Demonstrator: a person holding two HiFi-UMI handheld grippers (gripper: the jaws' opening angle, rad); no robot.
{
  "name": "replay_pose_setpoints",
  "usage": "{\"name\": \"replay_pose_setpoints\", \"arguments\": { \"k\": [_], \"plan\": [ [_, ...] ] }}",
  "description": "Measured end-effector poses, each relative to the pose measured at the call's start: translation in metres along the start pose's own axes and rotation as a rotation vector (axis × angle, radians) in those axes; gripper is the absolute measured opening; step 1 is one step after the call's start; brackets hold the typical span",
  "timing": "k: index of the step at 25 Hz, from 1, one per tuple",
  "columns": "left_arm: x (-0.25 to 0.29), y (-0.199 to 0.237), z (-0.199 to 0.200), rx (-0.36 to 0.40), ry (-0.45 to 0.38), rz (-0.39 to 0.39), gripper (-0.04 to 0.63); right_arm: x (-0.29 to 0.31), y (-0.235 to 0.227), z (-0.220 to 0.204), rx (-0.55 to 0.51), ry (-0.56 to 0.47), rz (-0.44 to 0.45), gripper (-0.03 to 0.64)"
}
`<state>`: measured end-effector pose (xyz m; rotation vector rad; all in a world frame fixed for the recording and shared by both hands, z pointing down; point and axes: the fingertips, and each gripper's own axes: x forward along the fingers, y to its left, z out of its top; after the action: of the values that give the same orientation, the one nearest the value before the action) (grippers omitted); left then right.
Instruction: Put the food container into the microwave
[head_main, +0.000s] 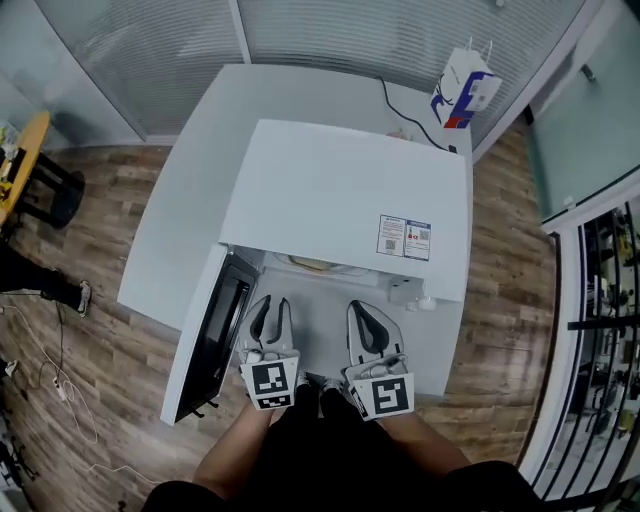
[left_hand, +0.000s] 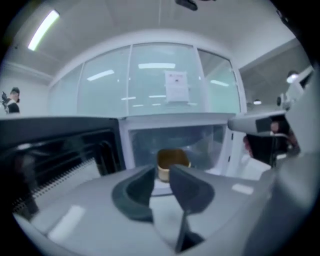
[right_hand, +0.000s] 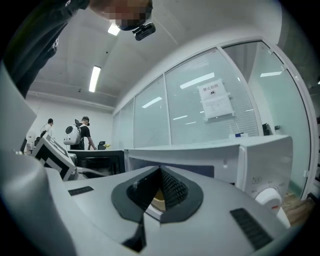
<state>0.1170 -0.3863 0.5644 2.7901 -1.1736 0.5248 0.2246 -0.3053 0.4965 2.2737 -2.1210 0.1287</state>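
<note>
The food container, a round tan tub standing upright, sits inside the open microwave, at 12 o'clock from both grippers. The door hangs open at 9 o'clock. The left gripper is nearer in line, its jaws slightly apart and empty. The right gripper has its jaws together. The two stickers on the microwave's top are too small to read.
</note>
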Motion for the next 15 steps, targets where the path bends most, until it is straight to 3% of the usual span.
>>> {"name": "replay_pose_setpoints", "arguments": {
  "k": [2, 15],
  "plan": [
    [-0.01, 0.004, 0.01, -0.002, -0.021, 0.013, 0.007, 0.003, 0.007, 0.015, -0.014, -0.025, 0.015, -0.002],
    [-0.036, 0.0, 0.074, -0.018, -0.123, -0.016, 0.006, 0.001, 0.02, 0.085, -0.097, -0.112, 0.051, -0.002]
  ]
}}
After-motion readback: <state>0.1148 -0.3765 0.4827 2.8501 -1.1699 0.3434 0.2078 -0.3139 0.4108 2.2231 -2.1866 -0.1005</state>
